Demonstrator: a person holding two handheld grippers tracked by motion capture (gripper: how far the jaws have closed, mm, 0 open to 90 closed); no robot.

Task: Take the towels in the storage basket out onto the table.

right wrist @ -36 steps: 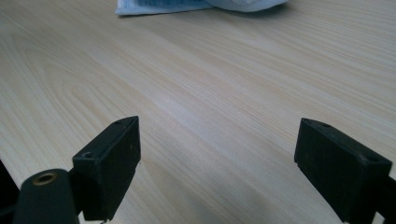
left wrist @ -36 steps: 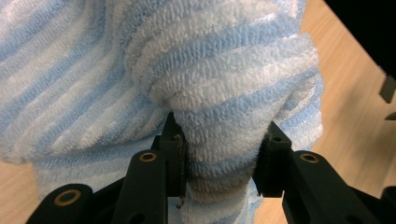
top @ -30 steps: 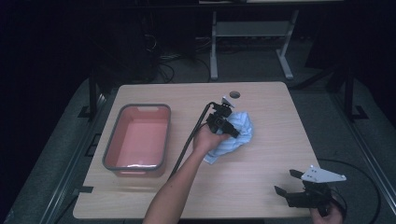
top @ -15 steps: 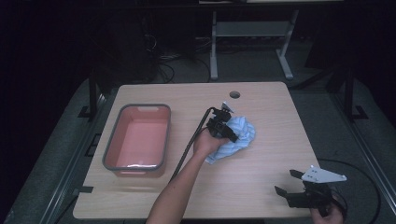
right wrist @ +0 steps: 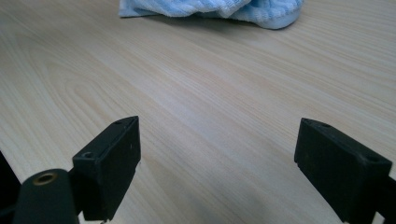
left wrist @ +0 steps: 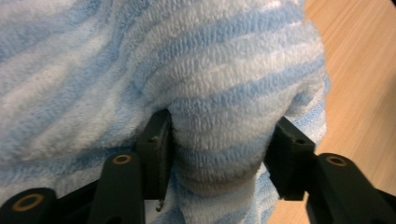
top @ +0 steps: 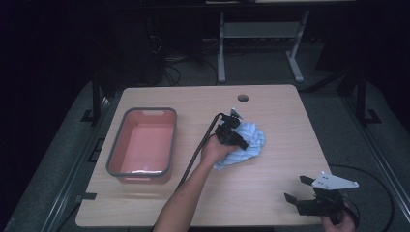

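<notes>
In the middle of the high view, the left gripper [top: 240,141] is lying on top of a crumpled light-blue and white striped terry towel [top: 251,145], which is resting on the light wooden table [top: 280,111] just right of centre. The person's left hand [top: 214,151] is holding the gripper from the lower left, with the forearm running down to the bottom edge of the frame and a black cable curving along it.

In the left gripper view, the striped towel [left wrist: 187,70] is spreading across most of the frame, and a thick fold of it is sitting between the two black jaws at the bottom. Both jaws are pressing against the sides of that fold, so the left gripper [left wrist: 219,154] is gripping the cloth at a medium width. A strip of the table [left wrist: 359,79] is showing along the right edge.

At the lower right of the high view, the right gripper [top: 296,188] is sitting low over the table near its front edge, well apart from the towel, with a grey three-cornered plate on top. In the right gripper view its jaws are standing wide apart with nothing between them, above bare wood, and the right gripper [right wrist: 217,154] is facing the towel [right wrist: 219,9] at the top edge of the frame.

At the left of the high view, a pink rectangular plastic tub with a grey rim [top: 115,154] is standing on the table, apart from the towel.
</notes>
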